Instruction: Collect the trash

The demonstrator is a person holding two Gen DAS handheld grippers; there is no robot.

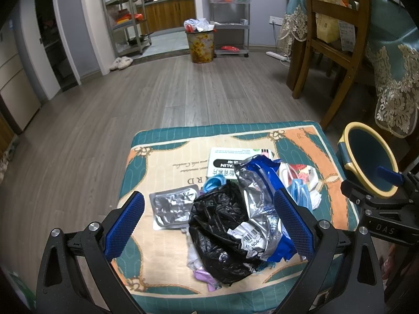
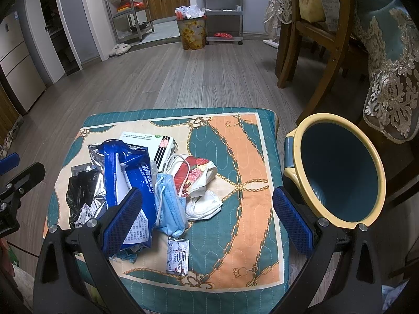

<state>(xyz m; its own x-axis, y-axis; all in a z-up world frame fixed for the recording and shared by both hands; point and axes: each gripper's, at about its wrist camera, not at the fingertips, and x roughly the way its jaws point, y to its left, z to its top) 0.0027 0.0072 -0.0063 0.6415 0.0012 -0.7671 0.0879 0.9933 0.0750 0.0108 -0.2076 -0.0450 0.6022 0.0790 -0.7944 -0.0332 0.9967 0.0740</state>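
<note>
Both grippers hung over the patterned cushion. Left gripper stood spread wide around the trash pile: black bag and blue wipes wrapper lay between its pads, ungrasped. Right gripper gaped empty; the tilted bin sat at three o'clock, touching its right finger. Blue mask lay at ten o'clock.
</note>
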